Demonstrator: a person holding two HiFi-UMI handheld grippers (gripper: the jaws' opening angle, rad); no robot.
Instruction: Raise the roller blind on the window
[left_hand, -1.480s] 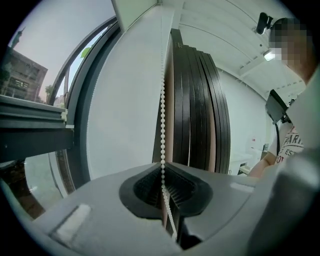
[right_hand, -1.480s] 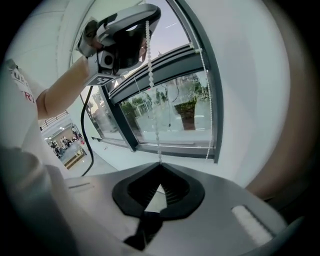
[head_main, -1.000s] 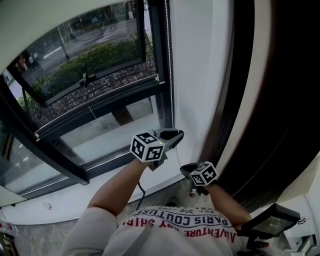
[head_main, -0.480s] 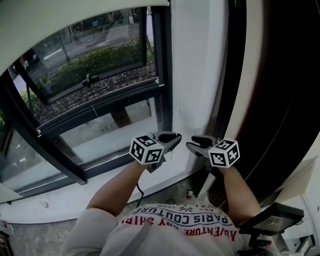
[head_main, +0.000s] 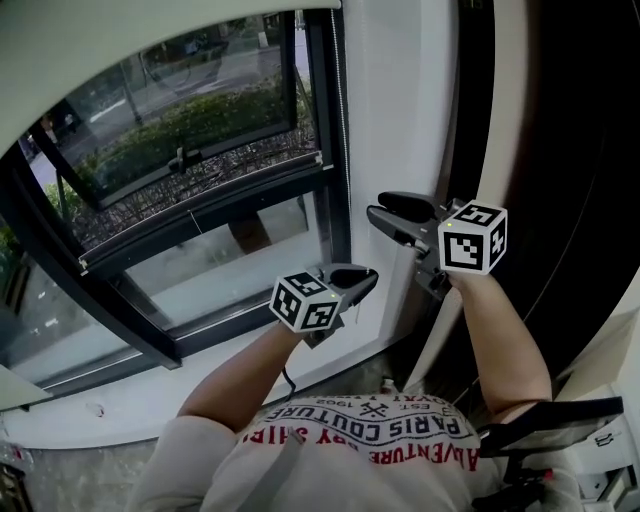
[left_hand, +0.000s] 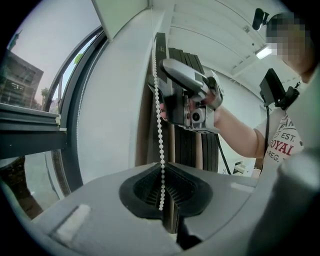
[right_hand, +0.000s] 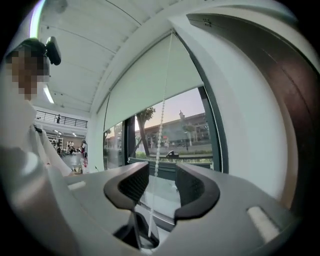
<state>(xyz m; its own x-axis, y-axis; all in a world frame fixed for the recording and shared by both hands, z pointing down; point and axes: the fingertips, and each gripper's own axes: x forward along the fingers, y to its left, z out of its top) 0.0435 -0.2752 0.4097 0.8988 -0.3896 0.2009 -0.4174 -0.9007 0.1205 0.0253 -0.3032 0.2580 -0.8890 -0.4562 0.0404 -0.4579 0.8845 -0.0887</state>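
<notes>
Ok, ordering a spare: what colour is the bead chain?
White; bead chain shows best in left gripper view.

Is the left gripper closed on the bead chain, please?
Yes, the left gripper is shut, with the bead chain pinched in its jaws.

Bead chain (left_hand: 160, 125): small white beads, smooth, faintly glossy (plastic, by the look). Roller blind (right_hand: 145, 85), 12 o'clock in the right gripper view: pale matt cloth. Window frame (head_main: 320, 120): dark smooth metal; left gripper (left_hand: 163, 175) pads (left_hand: 145, 187): black ribbed matt rubber.
</notes>
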